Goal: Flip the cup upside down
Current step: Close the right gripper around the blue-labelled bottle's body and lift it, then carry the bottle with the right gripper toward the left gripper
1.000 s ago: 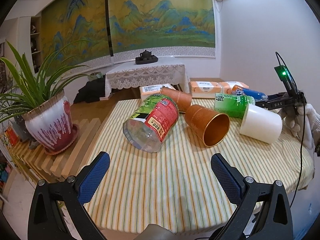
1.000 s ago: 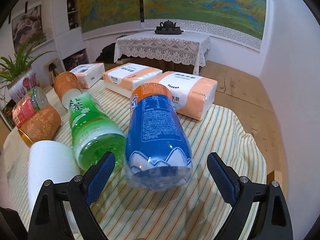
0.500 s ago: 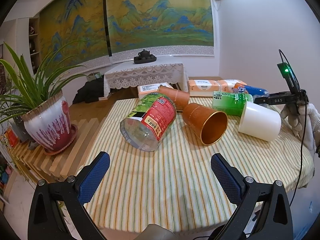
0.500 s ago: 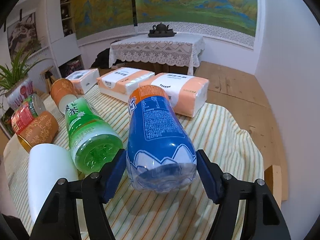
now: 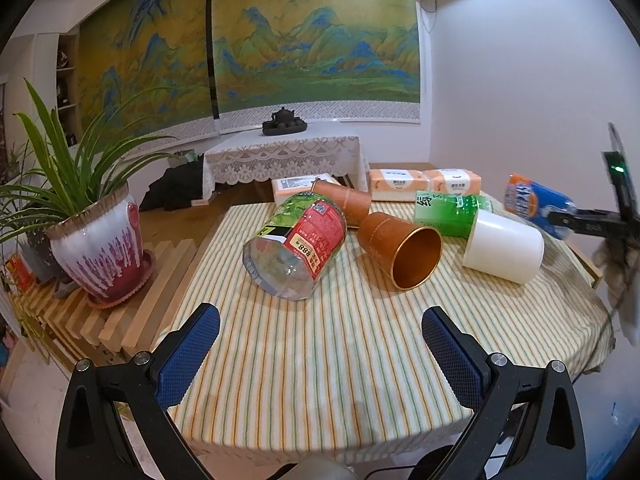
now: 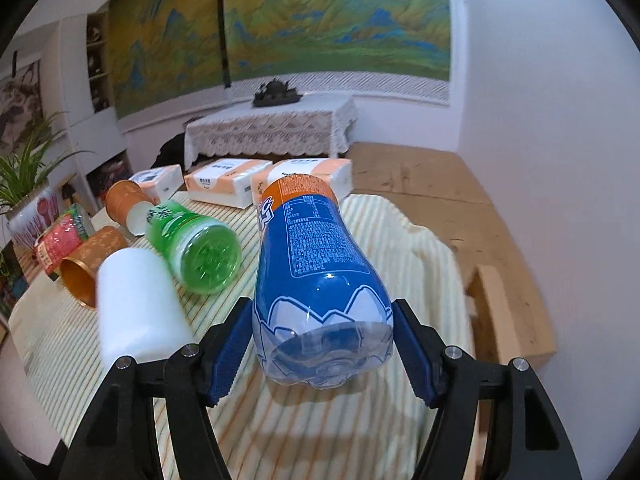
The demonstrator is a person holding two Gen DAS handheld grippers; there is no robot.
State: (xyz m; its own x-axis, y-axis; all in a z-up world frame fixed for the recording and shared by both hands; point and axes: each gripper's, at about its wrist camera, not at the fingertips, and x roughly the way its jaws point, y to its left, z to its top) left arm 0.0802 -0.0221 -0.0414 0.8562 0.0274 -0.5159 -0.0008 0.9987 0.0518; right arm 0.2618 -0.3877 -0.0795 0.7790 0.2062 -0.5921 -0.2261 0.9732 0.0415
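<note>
Closing since a second ago, the right hand-held gripper now clamps the blue bottle off the desk; rotate slowly, clearing the white cup. Left hand-held gripper gapes empty.

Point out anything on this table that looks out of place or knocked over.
Everything lies on its side: the white cup, the copper cup and another behind it, the red-labelled bottle and the green bottle. The right gripper is clamped on the blue bottle, not a cup.
</note>
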